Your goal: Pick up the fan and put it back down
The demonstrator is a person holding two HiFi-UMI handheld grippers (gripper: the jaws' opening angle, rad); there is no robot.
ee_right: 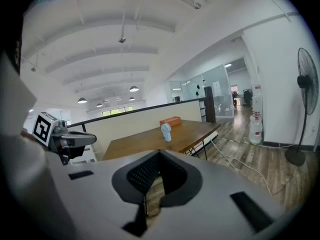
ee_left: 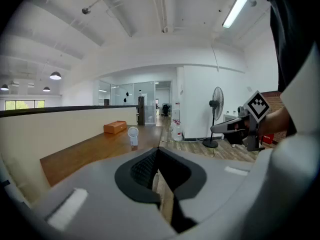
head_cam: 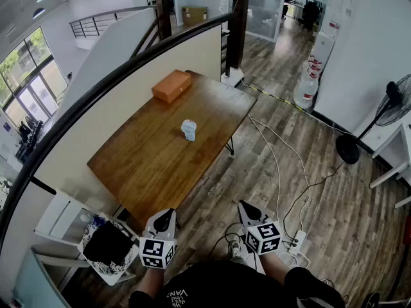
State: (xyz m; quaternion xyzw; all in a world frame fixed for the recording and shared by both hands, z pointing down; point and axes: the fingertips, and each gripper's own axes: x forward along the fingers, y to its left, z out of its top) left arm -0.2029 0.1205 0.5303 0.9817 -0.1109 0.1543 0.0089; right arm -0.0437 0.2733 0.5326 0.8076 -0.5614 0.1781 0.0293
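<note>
Tongs on both sides, left tongs and right tongs, are squeezed shut and hold nothing, well back from the table; the fan stands in the table's middle; going in shut might knock it over.

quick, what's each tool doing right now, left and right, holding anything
Left tool: closed, holding nothing.
Right tool: closed, holding nothing.
The small white fan stands untouched on the brown wooden table.
</note>
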